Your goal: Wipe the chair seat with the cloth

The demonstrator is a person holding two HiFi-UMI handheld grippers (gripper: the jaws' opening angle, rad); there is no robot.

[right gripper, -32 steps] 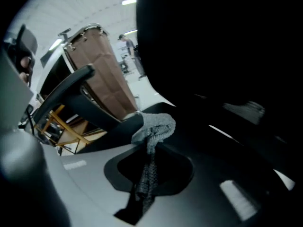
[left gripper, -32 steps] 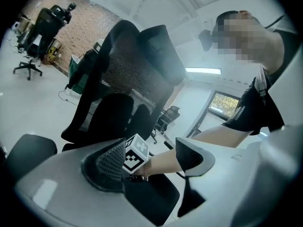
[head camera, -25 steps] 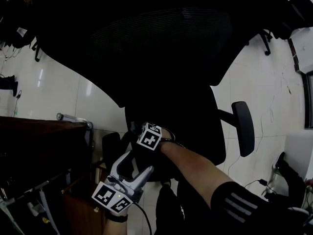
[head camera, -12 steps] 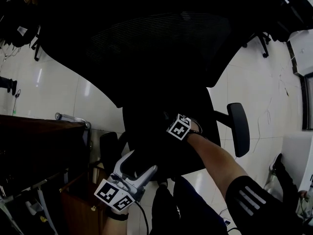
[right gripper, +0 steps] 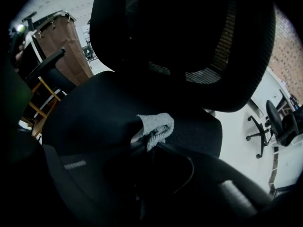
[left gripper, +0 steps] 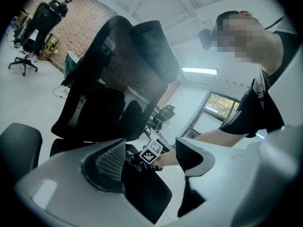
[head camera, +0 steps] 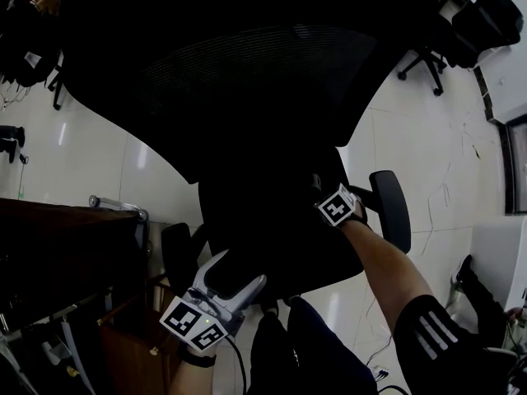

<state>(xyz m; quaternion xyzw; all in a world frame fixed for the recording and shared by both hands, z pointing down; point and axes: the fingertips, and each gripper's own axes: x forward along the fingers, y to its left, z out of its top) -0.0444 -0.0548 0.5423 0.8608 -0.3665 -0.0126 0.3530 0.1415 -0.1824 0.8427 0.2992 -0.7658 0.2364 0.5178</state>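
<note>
A black office chair fills the head view, its seat [head camera: 263,241] below the mesh backrest [head camera: 247,81]. My right gripper [head camera: 329,204] is at the seat's right side, near the right armrest [head camera: 389,208]. In the right gripper view a small grey cloth [right gripper: 155,126] is pinched at the tips of the right gripper [right gripper: 144,143] and lies against the dark seat [right gripper: 90,112]. My left gripper [head camera: 230,274] hovers at the seat's front left edge. Its jaws stand wide apart with nothing between them, and its pads [left gripper: 106,164] frame the right gripper's marker cube [left gripper: 152,151].
A dark wooden desk [head camera: 66,245] stands close on the left, next to the left armrest [head camera: 174,253]. Another black chair [head camera: 486,15] is at the far right on the pale tiled floor [head camera: 428,138]. The person's legs [head camera: 313,352] are just below the seat.
My right gripper has slid with the cloth from the seat's front left across to its right side. The left gripper has barely moved.
</note>
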